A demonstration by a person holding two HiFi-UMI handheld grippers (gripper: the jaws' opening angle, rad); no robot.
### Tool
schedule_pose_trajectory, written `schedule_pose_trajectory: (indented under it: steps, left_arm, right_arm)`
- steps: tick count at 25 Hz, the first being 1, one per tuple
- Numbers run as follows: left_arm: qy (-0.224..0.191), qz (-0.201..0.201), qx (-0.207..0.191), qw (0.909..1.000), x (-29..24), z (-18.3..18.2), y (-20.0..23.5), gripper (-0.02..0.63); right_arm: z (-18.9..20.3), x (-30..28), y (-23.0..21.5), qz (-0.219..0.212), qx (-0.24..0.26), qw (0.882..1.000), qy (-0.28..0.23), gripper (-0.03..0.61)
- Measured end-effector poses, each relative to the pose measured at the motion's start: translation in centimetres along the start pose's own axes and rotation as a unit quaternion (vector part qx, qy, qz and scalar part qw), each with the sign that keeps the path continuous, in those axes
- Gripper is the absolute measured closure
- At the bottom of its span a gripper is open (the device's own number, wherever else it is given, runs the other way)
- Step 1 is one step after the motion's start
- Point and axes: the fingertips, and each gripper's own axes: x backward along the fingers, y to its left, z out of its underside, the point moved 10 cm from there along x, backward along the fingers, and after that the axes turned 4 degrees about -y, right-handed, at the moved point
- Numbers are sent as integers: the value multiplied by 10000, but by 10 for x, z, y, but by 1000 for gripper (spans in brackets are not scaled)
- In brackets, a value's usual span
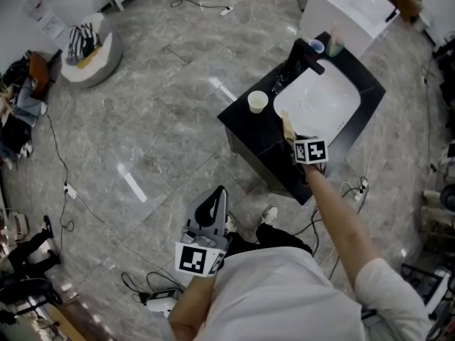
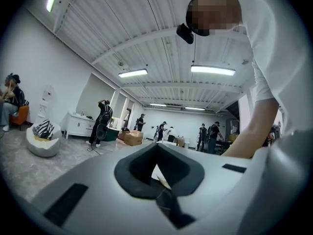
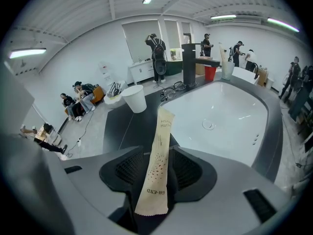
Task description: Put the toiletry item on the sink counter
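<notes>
**A:** Where's the toothbrush sachet (image 3: 161,131)?

**B:** Standing loose between the right gripper's (image 3: 160,173) spread jaws. The pads aren't pinching it. It's over the black worktop (image 3: 142,126), right at the white basin's (image 3: 230,116) near rim.

**A:** What could go wrong?

**B:** It leans basinward, so I'd guess it topples into the bowl instead of onto the worktop. It could also cling to a pad if the gripper pulls away.

**A:** And the left gripper (image 1: 210,208)?

**B:** Its jaws are pressed together with nothing in them, well back from the sink.

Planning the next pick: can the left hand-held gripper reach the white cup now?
Probably yes, with a stretch: the cup stands clear near the counter edge, though the left hand-held gripper sits back by the waist.
</notes>
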Motion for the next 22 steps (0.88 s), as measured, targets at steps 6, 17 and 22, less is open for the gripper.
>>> schedule_pose_trajectory:
  steps: [6,17,22]
  left_arm:
    - [1,90,26,10000,-4,-1,-2,610]
    - [-103,328,36,9994,-18,-1,-9,611]
    - [-197,471,-22,9987,-23,-5,-15,611]
  right_arm:
    - [-6,10,-1,24,56,9999,-114,387]
    - [-29,52,12,-6,283,9946,-994,439]
    - [-35,72,18,-114,369,9907,-1303,462]
